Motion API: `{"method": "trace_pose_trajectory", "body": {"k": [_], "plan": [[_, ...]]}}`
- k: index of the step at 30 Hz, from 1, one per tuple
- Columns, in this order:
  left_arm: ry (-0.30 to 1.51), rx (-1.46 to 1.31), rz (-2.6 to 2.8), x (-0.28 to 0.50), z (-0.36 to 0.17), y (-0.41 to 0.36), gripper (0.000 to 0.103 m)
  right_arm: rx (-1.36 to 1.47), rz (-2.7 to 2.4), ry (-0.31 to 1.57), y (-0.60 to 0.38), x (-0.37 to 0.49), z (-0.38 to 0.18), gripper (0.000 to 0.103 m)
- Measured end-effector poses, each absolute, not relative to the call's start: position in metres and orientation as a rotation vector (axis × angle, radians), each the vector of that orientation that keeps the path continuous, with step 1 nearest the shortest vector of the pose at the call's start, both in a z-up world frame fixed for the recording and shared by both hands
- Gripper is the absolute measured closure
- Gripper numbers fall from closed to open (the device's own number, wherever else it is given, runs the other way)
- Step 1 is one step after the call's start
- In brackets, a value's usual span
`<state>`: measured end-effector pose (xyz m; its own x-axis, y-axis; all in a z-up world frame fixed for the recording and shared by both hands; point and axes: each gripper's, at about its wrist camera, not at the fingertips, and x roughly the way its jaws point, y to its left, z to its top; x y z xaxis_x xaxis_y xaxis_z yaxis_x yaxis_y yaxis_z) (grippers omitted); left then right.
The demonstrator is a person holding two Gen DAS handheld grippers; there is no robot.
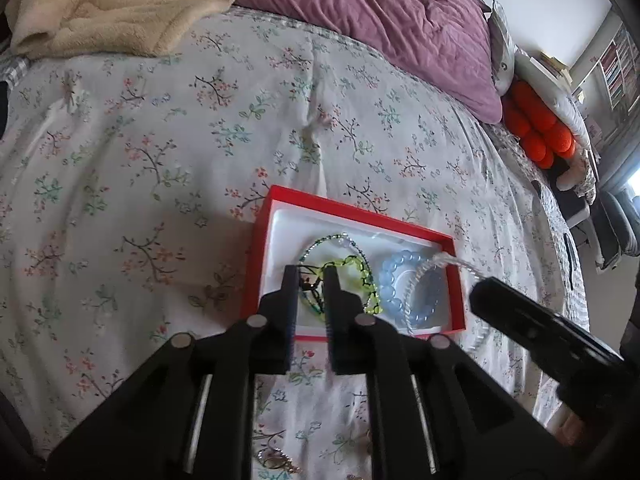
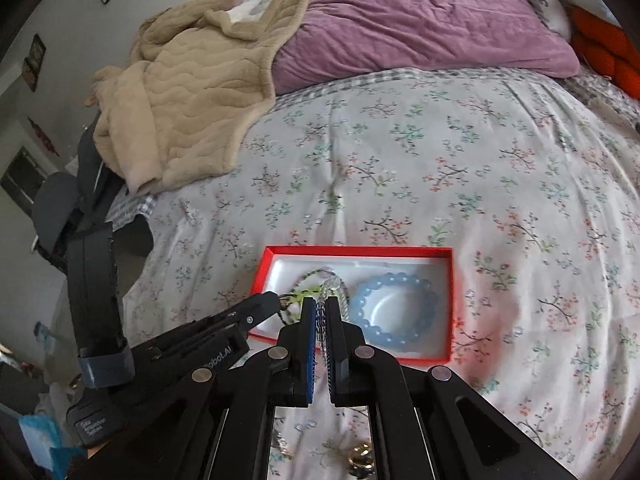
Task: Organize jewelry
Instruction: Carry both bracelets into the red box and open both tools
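Crowding the red box [image 2: 451, 304] on the bed [image 2: 400, 168], right gripper [image 2: 320, 308] jaws clench a clear bracelet [image 2: 334, 286]; left gripper [image 1: 311, 276] jaws released over green beads [image 1: 348, 264]

Left claw [image 1: 311, 270] fingers stand slightly parted, right claw [image 2: 320, 302] fingers pinched nearly together, both angled downward.

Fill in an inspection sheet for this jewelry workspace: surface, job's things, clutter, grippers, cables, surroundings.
Surface: floral bedspread.
Job's things: red box holding blue bead bracelet, green bead necklace; clear bead bracelet lifted above it.
Clutter: gold trinket on bedspread.
Grippers: left gripper narrowly open over dark cord; right gripper shut on clear bead bracelet.
Cables: nothing seen.
Surroundings: beige blanket, purple pillow.
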<state>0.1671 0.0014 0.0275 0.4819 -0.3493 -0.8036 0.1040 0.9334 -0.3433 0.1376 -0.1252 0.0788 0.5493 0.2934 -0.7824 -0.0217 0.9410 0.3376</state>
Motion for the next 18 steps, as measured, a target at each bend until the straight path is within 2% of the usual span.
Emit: {"method": "trace_pose_trajectory", "body": {"k": [8,18], "plan": [[1.024,-0.241,-0.268,0.162,0.032,0.005,0.08,0.306,0.184,1.015,-0.122,0.151,0.058,0.099],[1.043,-0.215,-0.27,0.16,0.029,0.002,0.078,0.233,0.039,1.03,-0.147,0.156,0.046,0.098]]}}
